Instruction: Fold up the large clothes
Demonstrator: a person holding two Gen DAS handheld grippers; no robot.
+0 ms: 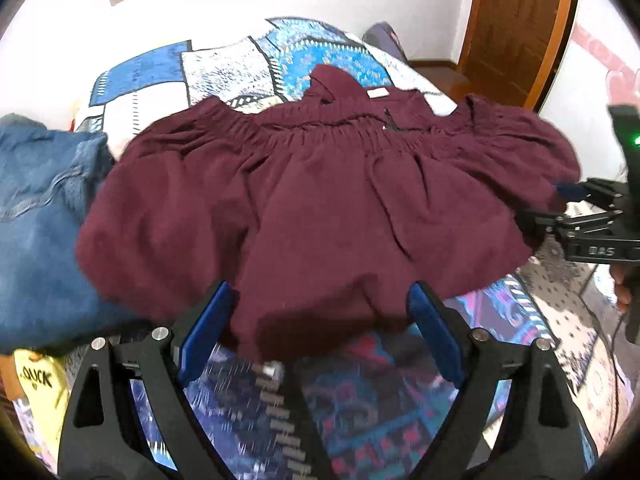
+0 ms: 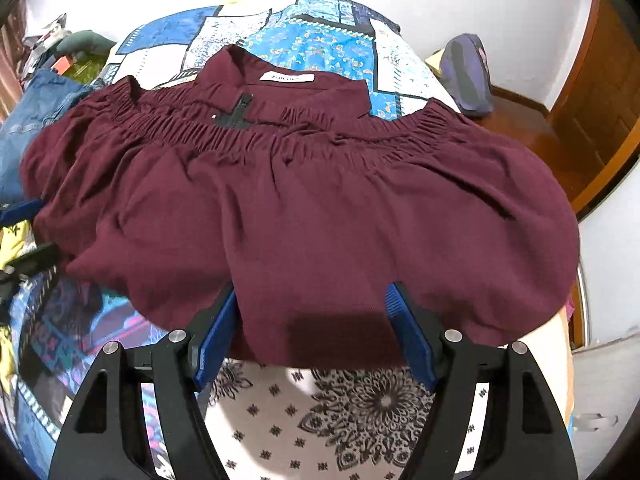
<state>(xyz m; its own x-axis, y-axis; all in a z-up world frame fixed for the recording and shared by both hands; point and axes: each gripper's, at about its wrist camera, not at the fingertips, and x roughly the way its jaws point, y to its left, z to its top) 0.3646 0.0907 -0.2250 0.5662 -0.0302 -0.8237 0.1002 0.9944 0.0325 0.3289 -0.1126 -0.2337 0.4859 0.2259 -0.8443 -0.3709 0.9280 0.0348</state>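
Note:
A maroon garment (image 1: 320, 184) with a gathered elastic waistband (image 2: 304, 132) and a white label lies spread on the patterned bedspread (image 1: 224, 68). My left gripper (image 1: 320, 286) is open, its blue pads wide apart on either side of the near hem at the garment's left part. Cloth lies between the pads, but they do not press on it. My right gripper (image 2: 313, 290) is open in the same way over the near hem (image 2: 320, 344) further right. Each gripper shows at the edge of the other's view: the right gripper (image 1: 556, 202), the left gripper (image 2: 28, 230).
Blue jeans (image 1: 40, 208) lie bunched at the garment's left, with a yellow printed garment (image 1: 38, 384) below them. A purple bag (image 2: 466, 76) sits on the floor beyond the bed's right side, near a wooden door (image 1: 516, 28). More clutter lies at the far left (image 2: 60, 48).

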